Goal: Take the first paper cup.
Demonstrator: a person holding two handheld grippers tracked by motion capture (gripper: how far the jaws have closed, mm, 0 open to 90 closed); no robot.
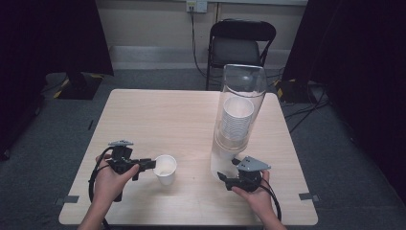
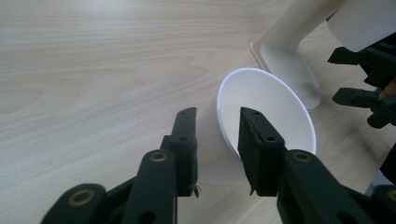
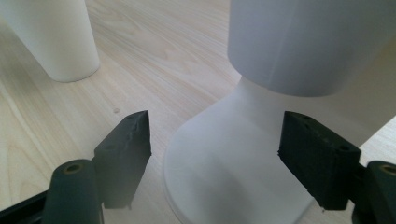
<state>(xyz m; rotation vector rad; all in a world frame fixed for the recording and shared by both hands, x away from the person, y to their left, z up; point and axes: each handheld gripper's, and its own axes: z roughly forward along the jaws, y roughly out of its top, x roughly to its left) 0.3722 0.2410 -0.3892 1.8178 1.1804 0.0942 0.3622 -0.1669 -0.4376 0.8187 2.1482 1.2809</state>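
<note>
Lower centre of the high view: an empty white paper cup (image 1: 165, 168) is pinched at its rim by the left gripper (image 1: 149, 164). A cup stack (image 1: 236, 119) fills the clear dispenser (image 1: 239, 108); the right gripper (image 1: 224, 177) is spread at its base.

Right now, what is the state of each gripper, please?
Left gripper: shut on the cup, jaws pinching its rim.
Right gripper: open, jaws either side of the dispenser base, holding nothing.

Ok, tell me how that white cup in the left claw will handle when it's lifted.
The paper cup looks thin-walled, so it is probably light and may dent if squeezed. The left claw pinches only its rim wall, so it could tilt or slip.
</note>
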